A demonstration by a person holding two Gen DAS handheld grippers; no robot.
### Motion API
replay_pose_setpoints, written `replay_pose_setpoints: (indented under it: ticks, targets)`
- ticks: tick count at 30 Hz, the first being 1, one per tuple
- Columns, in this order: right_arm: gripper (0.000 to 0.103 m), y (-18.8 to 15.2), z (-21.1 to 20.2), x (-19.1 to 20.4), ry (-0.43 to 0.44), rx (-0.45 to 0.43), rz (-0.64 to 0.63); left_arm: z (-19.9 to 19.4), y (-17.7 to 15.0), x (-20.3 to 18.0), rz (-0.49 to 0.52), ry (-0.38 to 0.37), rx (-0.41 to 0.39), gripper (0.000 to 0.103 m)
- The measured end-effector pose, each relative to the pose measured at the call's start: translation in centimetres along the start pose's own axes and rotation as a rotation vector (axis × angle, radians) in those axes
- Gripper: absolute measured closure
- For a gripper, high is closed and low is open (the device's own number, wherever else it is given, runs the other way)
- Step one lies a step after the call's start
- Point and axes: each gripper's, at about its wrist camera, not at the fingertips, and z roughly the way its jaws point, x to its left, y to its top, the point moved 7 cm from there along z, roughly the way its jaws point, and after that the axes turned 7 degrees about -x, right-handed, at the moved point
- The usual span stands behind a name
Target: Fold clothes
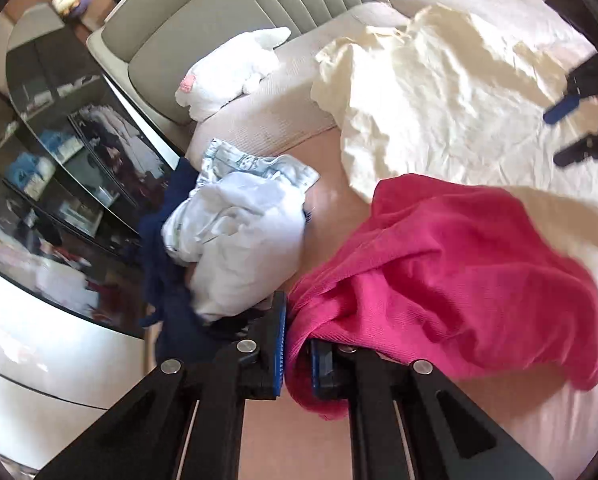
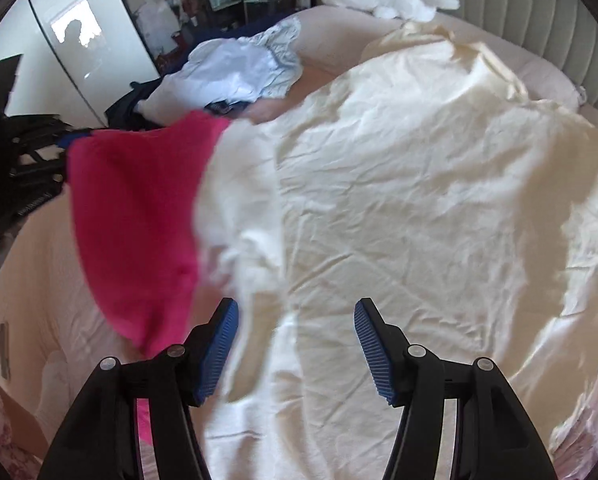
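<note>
My left gripper [image 1: 297,350] is shut on the edge of a pink garment [image 1: 451,276], which hangs from its blue pads and drapes over a cream cloth [image 1: 439,92] spread on the bed. The pink garment also shows in the right wrist view [image 2: 135,208], lifted at the left. My right gripper [image 2: 296,350] is open and empty above the cream cloth [image 2: 419,184]; it appears at the right edge of the left wrist view [image 1: 579,128].
A heap of white, light blue and navy clothes [image 1: 235,224] lies at the bed's left side, also in the right wrist view [image 2: 235,72]. A white plush toy [image 1: 227,68] rests by the padded headboard [image 1: 235,8]. A mirrored wardrobe [image 1: 59,152] stands left.
</note>
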Motion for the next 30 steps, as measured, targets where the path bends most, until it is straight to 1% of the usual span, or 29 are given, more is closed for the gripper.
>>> replay_pose_setpoints:
  ticks: [1,2,4,5,7,9,12,13,14,15,16,18,19,20,22,23,25,26,27,28,30]
  targets:
    - [0.043,-0.5,0.6,0.1,-0.009,0.032,-0.023,0.4,-1.6,-0.1,0.033,-0.015,0.046,0.092]
    - [0.043,-1.0,1.3,0.2,-0.013,0.069,-0.046,0.7,-3.2,-0.2,0.067,-0.029,0.092,0.092]
    - [0.043,-3.3,3.4,0.9,-0.031,0.180,-0.117,1.7,-6.5,-0.6,0.118,-0.063,0.179,0.090]
    - [0.043,-4.2,4.1,0.8,-0.071,0.203,-0.154,2.4,-8.4,-0.8,0.134,-0.078,0.221,0.089]
    - [0.043,-5.6,4.8,0.1,-0.176,0.221,-0.216,3.4,-11.1,-0.3,0.083,-0.141,0.297,0.089]
    - [0.043,-5.6,4.4,-0.9,-0.204,0.186,-0.190,3.5,-11.5,1.3,-0.075,-0.216,0.293,0.089]
    - [0.043,-4.7,3.0,-3.0,-0.318,0.114,-0.147,2.5,-9.7,3.2,-0.287,-0.291,0.201,0.088]
    - [0.043,-4.3,2.3,-3.1,-0.278,0.080,-0.112,2.0,-8.0,2.4,-0.292,-0.324,0.149,0.088]
    - [0.043,-3.9,1.5,-3.1,-0.225,0.044,-0.073,1.7,-6.5,0.9,-0.278,-0.375,0.099,0.088]
    - [0.043,-3.7,1.1,-2.5,-0.137,0.038,-0.036,1.6,-4.7,-1.2,-0.229,-0.416,0.066,0.088]
    - [0.043,-3.9,1.7,-1.6,-0.103,0.060,-0.037,1.5,-3.0,-3.2,-0.180,-0.456,0.034,0.088]
    - [0.043,-4.6,3.2,0.4,-0.055,0.112,-0.052,2.6,-0.8,-5.9,-0.007,-0.339,0.060,0.087]
    - [0.043,-5.2,3.8,0.6,-0.089,0.134,-0.076,2.8,0.2,-6.1,0.016,-0.292,0.089,0.087]
    - [0.043,-6.1,3.9,0.5,-0.142,0.148,-0.093,2.3,1.2,-5.9,-0.003,-0.289,0.094,0.087]
    - [0.043,-7.0,3.1,-1.1,-0.176,0.128,-0.029,0.8,3.0,-4.8,-0.059,-0.355,0.054,0.087]
    - [0.043,-7.5,2.6,-1.9,-0.191,0.115,0.007,0.4,3.8,-4.4,-0.074,-0.373,0.042,0.087]
    - [0.043,-8.0,1.6,-3.7,-0.179,0.087,0.130,0.6,5.5,-4.4,-0.045,-0.324,0.047,0.087]
    - [0.043,-8.3,1.4,-4.1,-0.171,0.084,0.164,0.7,6.2,-4.7,-0.031,-0.319,0.034,0.087]
    - [0.043,-8.5,1.4,-3.9,-0.169,0.088,0.156,0.8,6.9,-5.1,-0.017,-0.314,0.022,0.087]
    - [0.043,-8.6,1.6,-3.7,-0.168,0.092,0.141,1.0,7.3,-5.6,-0.019,-0.333,0.014,0.087]
    - [0.043,-8.9,2.4,-2.8,-0.192,0.108,0.070,1.6,6.9,-6.2,-0.015,-0.332,0.036,0.087]
